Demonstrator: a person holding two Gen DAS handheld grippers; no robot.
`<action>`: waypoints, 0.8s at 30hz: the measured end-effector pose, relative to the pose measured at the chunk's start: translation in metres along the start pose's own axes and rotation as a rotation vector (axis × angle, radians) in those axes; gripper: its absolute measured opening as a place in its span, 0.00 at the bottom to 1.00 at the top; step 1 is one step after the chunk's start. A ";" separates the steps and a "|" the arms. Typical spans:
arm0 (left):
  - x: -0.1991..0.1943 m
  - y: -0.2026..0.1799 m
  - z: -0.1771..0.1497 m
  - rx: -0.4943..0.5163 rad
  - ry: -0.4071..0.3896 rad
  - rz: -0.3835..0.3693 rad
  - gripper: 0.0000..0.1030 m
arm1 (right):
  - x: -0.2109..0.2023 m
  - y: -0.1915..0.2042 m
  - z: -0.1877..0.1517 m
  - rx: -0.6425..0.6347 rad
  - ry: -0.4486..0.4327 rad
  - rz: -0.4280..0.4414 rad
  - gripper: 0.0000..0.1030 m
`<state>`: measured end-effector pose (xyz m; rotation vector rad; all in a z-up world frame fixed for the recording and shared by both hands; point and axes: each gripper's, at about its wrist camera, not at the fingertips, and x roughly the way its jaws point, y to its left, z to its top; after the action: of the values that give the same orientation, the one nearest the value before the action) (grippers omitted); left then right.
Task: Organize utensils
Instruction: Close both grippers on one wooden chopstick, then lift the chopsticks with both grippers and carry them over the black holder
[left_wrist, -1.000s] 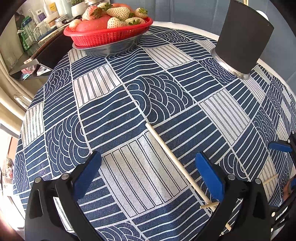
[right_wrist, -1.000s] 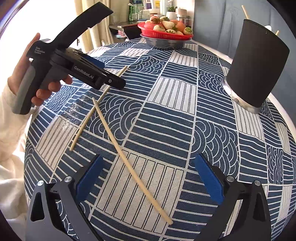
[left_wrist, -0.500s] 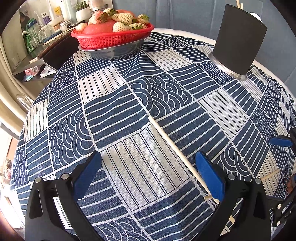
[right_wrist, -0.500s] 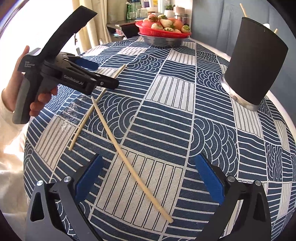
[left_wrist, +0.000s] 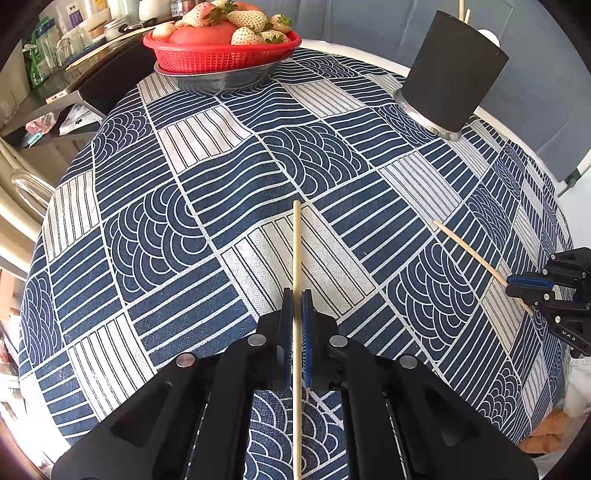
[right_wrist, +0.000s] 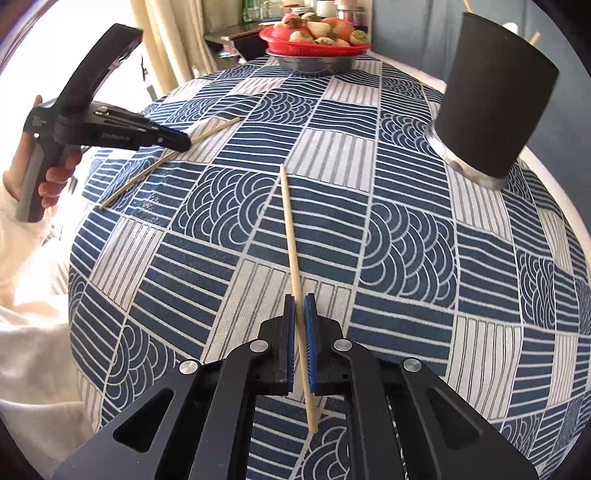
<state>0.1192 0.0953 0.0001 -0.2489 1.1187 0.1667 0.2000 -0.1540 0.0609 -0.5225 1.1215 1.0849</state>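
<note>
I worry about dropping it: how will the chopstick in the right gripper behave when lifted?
The chopstick looks thin, so probably light. The right gripper pinches it near one end, so it may swivel. It seems round and smooth, likely to slip or roll.

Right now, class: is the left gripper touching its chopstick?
Touching. The left wrist view shows the left gripper with blue pads closed against the chopstick.

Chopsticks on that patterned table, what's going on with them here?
A person holds a gripper in each hand, and each has closed on one chopstick. The left gripper pinches the left chopstick; the right gripper pinches the right chopstick. Both sticks point forward over the blue patterned tablecloth. The black holder, with sticks already in it, stands at the far right beside a red basket of strawberries. Neither chopstick is in the holder yet.
</note>
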 end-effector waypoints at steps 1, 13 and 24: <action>-0.001 -0.001 -0.001 0.006 -0.002 0.003 0.04 | -0.002 -0.004 -0.004 0.029 -0.005 0.007 0.04; -0.010 -0.018 0.017 0.128 -0.049 0.020 0.04 | -0.044 -0.029 -0.025 0.259 -0.180 -0.071 0.04; -0.037 -0.041 0.055 0.223 -0.128 0.001 0.04 | -0.083 -0.042 -0.028 0.376 -0.322 -0.121 0.05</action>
<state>0.1616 0.0712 0.0608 -0.0382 1.0010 0.0567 0.2221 -0.2299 0.1182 -0.1097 0.9640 0.7931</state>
